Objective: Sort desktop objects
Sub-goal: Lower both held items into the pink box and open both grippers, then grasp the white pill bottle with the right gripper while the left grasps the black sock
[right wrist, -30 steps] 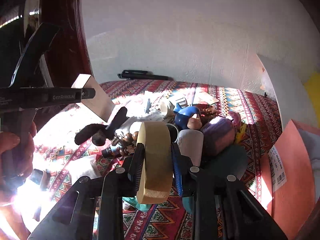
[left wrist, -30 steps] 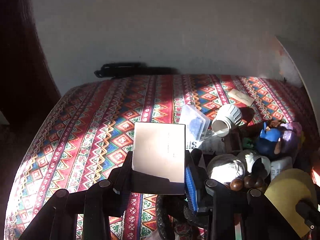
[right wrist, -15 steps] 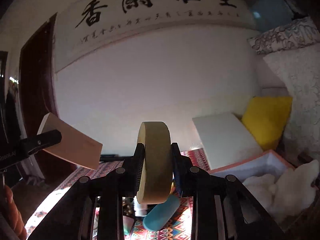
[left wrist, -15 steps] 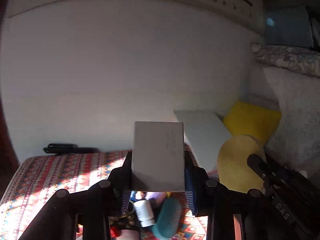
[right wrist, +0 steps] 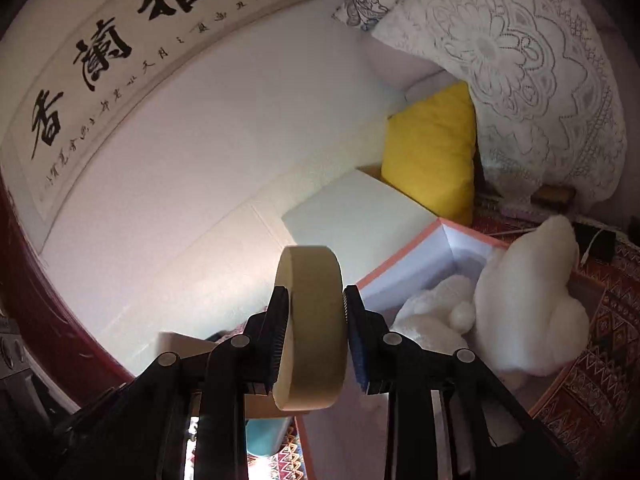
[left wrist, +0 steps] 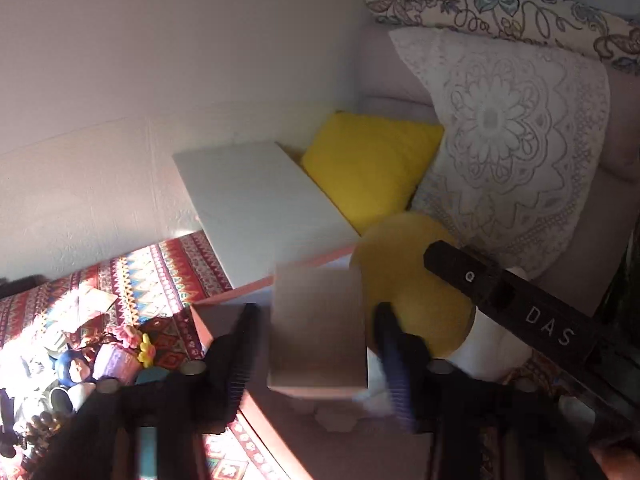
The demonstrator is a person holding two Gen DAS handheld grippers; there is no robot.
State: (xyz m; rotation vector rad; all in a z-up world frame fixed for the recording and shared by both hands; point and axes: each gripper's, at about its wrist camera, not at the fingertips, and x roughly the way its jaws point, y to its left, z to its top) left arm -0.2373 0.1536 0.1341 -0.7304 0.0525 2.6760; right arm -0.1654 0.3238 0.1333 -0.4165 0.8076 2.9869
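A small beige box (left wrist: 318, 328), motion-blurred, hangs between the fingers of my left gripper (left wrist: 316, 320). A narrow gap shows on each side of it, so the jaws stand open. Below lies the white inside of a pink-rimmed storage box (left wrist: 248, 292). My right gripper (right wrist: 316, 300) is shut on a tan tape roll (right wrist: 310, 332), held on edge over that storage box (right wrist: 400, 268). In the left wrist view the roll (left wrist: 412, 280) shows as a yellow disc behind the right gripper's finger (left wrist: 500, 292). Part of the beige box (right wrist: 188, 348) shows at lower left.
White plush (right wrist: 528, 300) fills the storage box's right side. A white foam slab (left wrist: 256, 208), a yellow cushion (left wrist: 368, 168) and a lace pillow (left wrist: 512, 140) stand behind. Several small objects (left wrist: 80, 364) are piled on the patterned cloth (left wrist: 160, 276) at left.
Both grippers swung right, from the pile on the cloth to over the pink-rimmed storage box. The left fingers have spread slightly off the beige box. The right grip on the tape is unchanged.
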